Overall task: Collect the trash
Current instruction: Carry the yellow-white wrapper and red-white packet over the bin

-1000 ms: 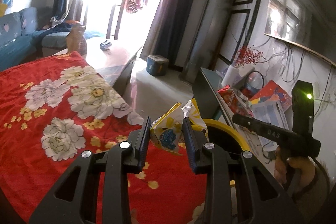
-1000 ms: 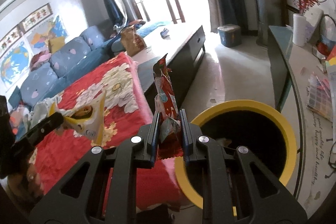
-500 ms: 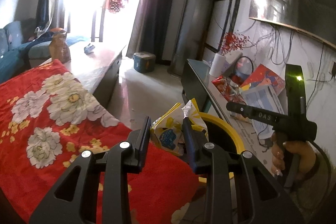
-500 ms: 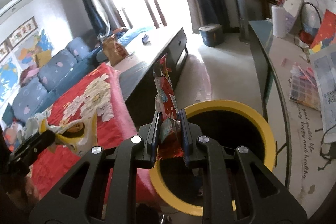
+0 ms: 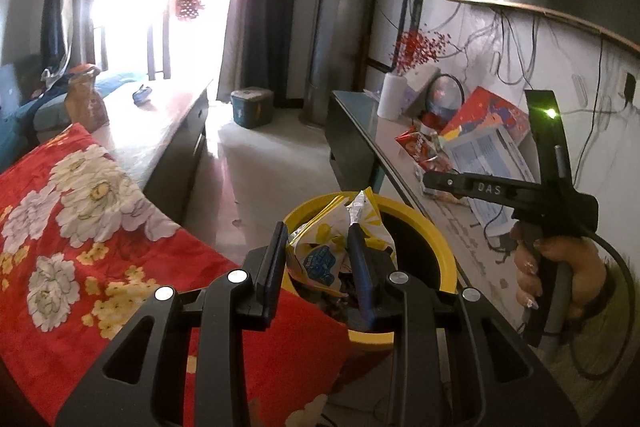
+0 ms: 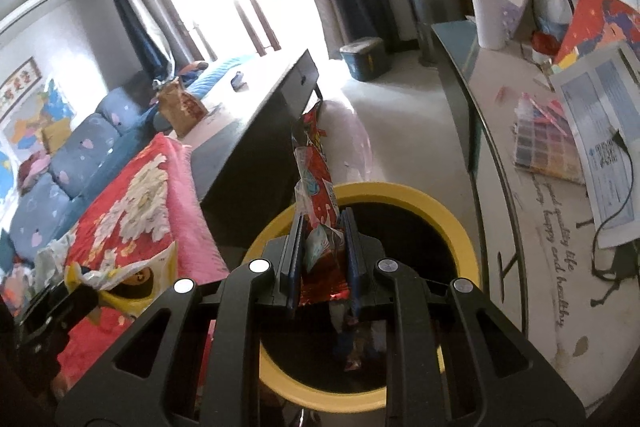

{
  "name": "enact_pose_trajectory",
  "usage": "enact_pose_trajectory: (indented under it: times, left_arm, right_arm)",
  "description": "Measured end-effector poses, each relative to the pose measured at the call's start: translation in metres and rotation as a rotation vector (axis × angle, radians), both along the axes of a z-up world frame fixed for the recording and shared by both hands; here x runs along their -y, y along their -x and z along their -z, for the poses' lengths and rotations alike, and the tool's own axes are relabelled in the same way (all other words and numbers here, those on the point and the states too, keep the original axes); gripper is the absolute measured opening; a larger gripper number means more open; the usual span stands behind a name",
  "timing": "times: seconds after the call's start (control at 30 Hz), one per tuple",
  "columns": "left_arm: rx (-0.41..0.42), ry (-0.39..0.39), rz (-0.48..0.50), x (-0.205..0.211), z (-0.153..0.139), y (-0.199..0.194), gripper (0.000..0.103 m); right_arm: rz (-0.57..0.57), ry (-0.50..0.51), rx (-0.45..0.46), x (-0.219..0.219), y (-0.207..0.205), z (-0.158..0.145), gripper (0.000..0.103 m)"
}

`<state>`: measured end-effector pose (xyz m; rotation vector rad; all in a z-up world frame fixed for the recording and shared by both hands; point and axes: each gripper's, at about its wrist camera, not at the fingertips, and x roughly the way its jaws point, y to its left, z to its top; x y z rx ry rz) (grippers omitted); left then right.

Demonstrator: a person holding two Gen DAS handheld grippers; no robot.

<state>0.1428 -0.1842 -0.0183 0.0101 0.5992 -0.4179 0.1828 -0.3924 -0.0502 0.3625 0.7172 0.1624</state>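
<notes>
The left gripper (image 5: 316, 259) has its jaws closed to a middling width on a crumpled yellow-and-white snack bag (image 5: 332, 247), which fills the gap between the two fingers and sticks up past their tips; a blue patch on the bag faces the camera. Just beyond and below those fingertips sits the yellow-rimmed bin (image 5: 444, 259), its dark mouth lying ahead and a little to the right of the claw, so the bag hangs over the near left part of the rim. To the left of the claw, and under its near arm, spreads the red flowered blanket (image 5: 80, 227). Off to the right of this claw, the person's right hand (image 5: 560, 275) grips the handle of the other tool beside the long side table (image 5: 384, 135). The right gripper (image 6: 322, 259) is drawn narrow, pinching a red snack wrapper (image 6: 316, 187) that stands upright between the fingers and rises well above their tips. Directly below and ahead of this claw lies the same bin (image 6: 460, 239), its opening spread under the fingertips with some wrappers dimly visible at the bottom. To the far left of this claw and lower, the yellow bag (image 6: 132, 275) shows in the other tool's grip, over the blanket (image 6: 132, 195)
</notes>
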Motion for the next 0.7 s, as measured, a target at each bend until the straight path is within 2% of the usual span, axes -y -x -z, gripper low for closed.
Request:
enact_pose_trajectory:
  times: [0.3, 0.7]
  left_arm:
    - [-0.031, -0.042, 0.04, 0.023, 0.022, -0.006, 0.03]
    - [-0.09, -0.086, 0.082, 0.045, 0.055, -0.02, 0.03]
  right_arm:
    - [0.029, -0.023, -0.078, 0.01, -0.007, 0.024, 0.013]
    - [0.042, -0.029, -0.139, 0.016, -0.012, 0.048, 0.014]
